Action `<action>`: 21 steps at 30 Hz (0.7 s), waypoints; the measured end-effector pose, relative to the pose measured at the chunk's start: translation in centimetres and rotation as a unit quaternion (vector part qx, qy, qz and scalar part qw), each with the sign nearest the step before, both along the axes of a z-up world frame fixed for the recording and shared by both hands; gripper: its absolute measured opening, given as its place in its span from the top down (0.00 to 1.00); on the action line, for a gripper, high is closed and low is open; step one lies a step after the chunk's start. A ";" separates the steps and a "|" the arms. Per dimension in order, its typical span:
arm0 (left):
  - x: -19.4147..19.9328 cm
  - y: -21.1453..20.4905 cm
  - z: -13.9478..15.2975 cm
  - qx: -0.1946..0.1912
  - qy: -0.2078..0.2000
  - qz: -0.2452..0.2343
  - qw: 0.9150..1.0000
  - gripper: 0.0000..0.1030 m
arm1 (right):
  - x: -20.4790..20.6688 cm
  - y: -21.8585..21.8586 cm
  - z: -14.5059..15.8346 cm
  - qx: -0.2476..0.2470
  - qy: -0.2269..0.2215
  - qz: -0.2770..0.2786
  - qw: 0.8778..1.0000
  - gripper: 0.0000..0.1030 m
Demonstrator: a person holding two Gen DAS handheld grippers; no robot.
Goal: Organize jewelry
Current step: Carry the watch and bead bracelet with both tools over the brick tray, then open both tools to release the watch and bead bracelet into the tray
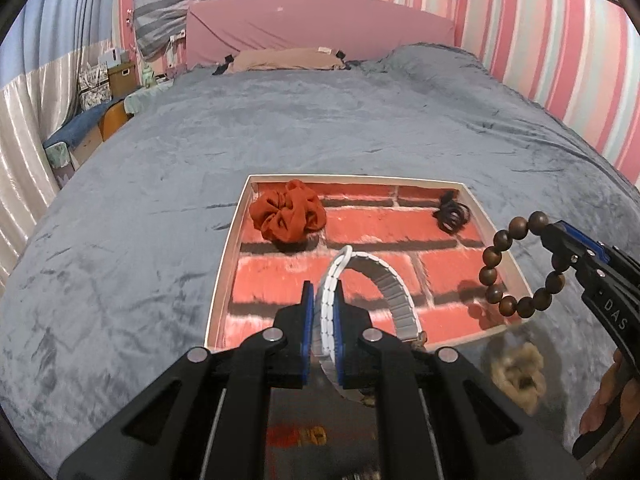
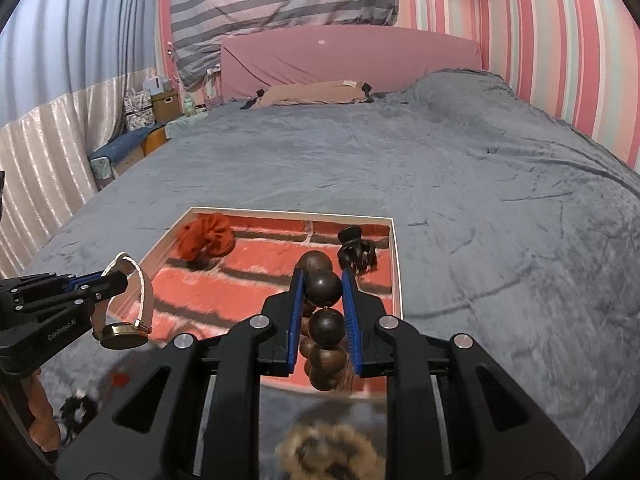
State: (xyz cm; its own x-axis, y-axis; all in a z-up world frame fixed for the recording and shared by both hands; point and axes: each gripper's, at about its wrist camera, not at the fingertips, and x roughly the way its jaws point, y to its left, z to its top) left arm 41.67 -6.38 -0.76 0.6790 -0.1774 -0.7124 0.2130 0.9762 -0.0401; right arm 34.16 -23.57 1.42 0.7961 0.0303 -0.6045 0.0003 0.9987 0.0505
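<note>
A shallow white tray [image 1: 226, 258] with a red brick-pattern floor lies on the grey bed; it also shows in the right wrist view [image 2: 397, 264]. My left gripper [image 1: 323, 292] is shut on the white strap of a gold watch [image 1: 370, 270] and holds it above the tray's near edge; the watch face shows in the right wrist view [image 2: 122, 335]. My right gripper [image 2: 322, 280] is shut on a brown bead bracelet [image 2: 323, 288] above the tray's near right; its loop hangs in the left wrist view [image 1: 496, 276].
In the tray lie an orange scrunchie [image 1: 286, 216] at the far left and a black hair clip [image 2: 354, 250] with black hair ties [image 1: 452, 214] at the far right. A tan furry scrunchie [image 1: 516, 374] and a black item [image 2: 76, 410] lie on the grey blanket [image 1: 360, 120] near the tray.
</note>
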 end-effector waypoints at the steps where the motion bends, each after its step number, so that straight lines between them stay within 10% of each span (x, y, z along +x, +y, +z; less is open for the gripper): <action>1: 0.7 0.0 -0.3 0.002 0.003 0.003 1.000 0.91 | 0.7 -0.1 -0.2 0.000 0.003 -0.001 1.000 0.81; 21: 10.6 1.0 -7.3 0.052 0.081 0.044 0.994 0.91 | 7.9 -2.7 -8.0 -0.036 0.104 -0.037 0.993 0.81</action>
